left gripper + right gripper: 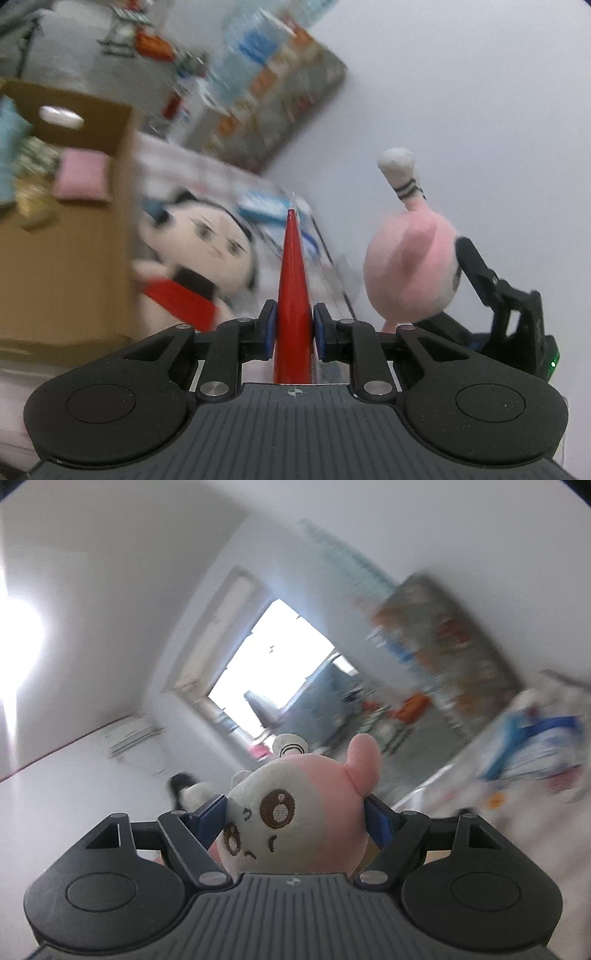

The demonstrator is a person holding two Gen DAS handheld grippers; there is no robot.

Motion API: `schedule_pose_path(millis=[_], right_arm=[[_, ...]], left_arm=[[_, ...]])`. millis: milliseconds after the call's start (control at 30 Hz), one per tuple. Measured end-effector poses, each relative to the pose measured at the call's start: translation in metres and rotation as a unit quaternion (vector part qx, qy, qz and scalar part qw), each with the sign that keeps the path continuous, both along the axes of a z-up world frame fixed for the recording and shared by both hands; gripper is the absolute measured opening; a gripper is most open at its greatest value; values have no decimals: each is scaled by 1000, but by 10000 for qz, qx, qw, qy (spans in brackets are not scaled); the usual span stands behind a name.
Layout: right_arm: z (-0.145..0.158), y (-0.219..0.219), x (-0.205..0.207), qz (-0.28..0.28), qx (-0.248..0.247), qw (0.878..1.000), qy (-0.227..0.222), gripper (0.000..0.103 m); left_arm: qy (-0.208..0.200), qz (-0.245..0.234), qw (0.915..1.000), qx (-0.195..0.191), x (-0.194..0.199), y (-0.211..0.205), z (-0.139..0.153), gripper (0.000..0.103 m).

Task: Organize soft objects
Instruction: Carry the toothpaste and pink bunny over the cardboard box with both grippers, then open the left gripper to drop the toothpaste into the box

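Left wrist view alone: cardboard box beside black-haired doll.

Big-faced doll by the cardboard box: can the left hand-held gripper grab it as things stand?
Probably not yet. The left hand-held gripper is already shut on a red pointed object, so its jaws are occupied. The path to the doll beside the cardboard box otherwise looks unobstructed.
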State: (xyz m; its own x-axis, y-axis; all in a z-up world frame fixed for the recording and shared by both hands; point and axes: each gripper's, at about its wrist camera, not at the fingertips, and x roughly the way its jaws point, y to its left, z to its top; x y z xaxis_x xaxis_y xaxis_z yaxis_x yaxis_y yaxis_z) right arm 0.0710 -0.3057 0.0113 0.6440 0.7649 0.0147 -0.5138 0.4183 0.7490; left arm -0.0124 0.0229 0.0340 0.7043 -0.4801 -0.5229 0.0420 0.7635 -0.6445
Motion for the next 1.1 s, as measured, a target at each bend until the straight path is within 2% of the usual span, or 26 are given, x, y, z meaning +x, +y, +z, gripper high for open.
schedule_pose_path(millis=[200,433,567,700,867,967,1100], right_arm=[[16,86,30,896,67,9960,-8,41],[3,173,72,1455,-200,9885,349,41],[-21,205,93,1632,-477,9828,725,41],[-47,230,106,1669,-1036,9747,1065,41],[-74,239,109,1752,-1386,9650,1370,41],[-78,238,110,1724,-1398,9653,1376,41],[-79,241,116,1689,-1377,9663,1370,41]], left_arm=[[-56,909,9956,198,-11,74,14,19],[362,1629,9843,576,9,143,-7,19],[778,1761,9790,665,26,175,-33,18],[1163,1792,9738,778,48,196,-60,18],[1613,1706,9666,1030,65,210,-90,16],[1756,1671,9616,1284,70,214,-95,15],[1709,1742,9554,1660,70,215,-86,15]])
